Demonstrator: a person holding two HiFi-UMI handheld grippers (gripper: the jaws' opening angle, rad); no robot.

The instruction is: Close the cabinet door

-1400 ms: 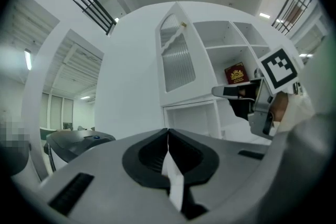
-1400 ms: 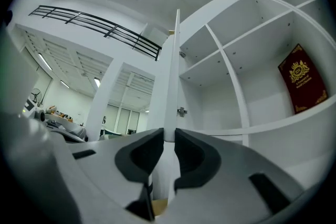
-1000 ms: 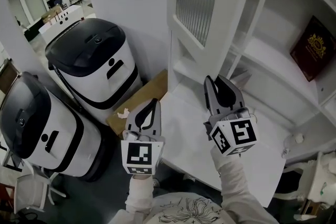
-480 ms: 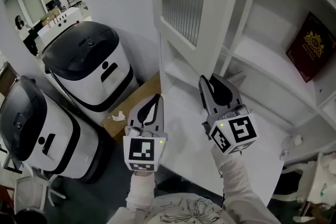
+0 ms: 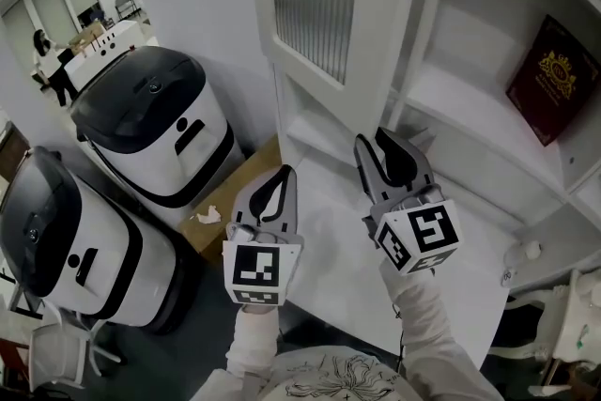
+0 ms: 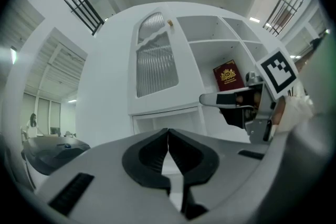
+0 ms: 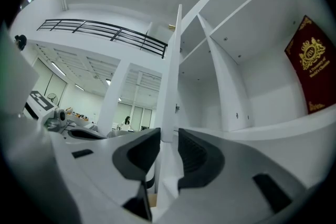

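The white cabinet door with its ribbed glass pane stands open, ahead of both grippers. In the right gripper view I see the door edge-on. Its lower edge stands in the gap of my right gripper, whose jaws have just been opening and do not visibly press on it. In the head view my right gripper points at the door's bottom rail. My left gripper is shut and empty, left of the right one and short of the door. Its own view faces the door over its jaws.
A dark red book leans in the open shelf at the right. The cabinet's white counter lies under my grippers. Two white bins with black lids and a cardboard sheet stand on the floor at the left.
The door and cabinet now sit further left in the head view. Both grippers have edged forward toward the cabinet. The right gripper's jaws stand wider than before.
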